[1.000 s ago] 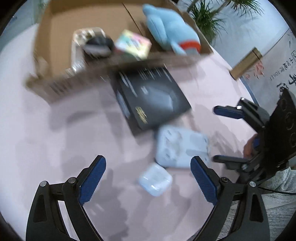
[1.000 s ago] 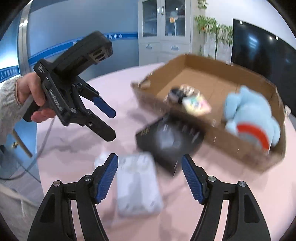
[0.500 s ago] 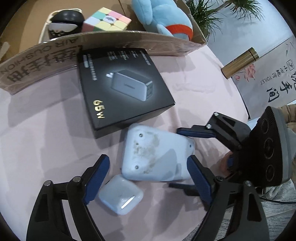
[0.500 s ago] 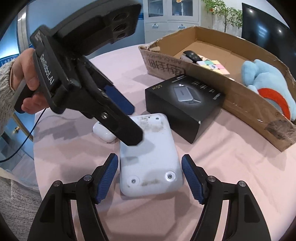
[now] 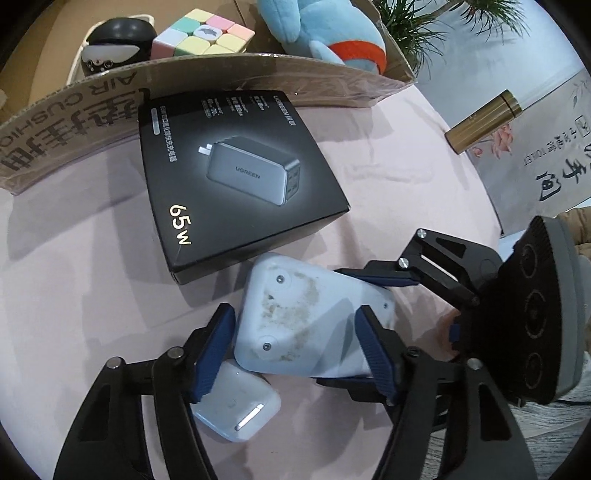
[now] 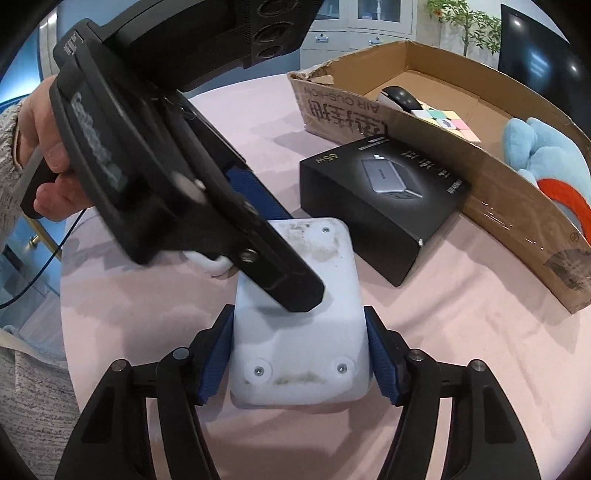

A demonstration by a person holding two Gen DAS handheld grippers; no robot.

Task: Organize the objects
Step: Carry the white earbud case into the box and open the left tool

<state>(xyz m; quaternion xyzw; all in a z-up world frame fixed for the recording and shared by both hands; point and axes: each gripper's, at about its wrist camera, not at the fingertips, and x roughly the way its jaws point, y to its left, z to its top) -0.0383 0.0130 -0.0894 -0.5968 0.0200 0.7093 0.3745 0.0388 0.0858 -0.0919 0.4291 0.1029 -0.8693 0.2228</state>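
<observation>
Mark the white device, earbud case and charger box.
white device (image 6: 295, 332), right wrist view, stained top face.
earbud case (image 5: 240, 410), left wrist view, lid.
charger box (image 5: 236, 177), left wrist view, printed top.

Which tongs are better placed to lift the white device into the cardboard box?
Right tongs: both pads flank the white device squarely. The left tongs straddle only its corner.

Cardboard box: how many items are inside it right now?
3 visible in the box: a black mouse at the left end, a pastel cube beside it, a blue plush at the right end. The near wall may hide more.
</observation>
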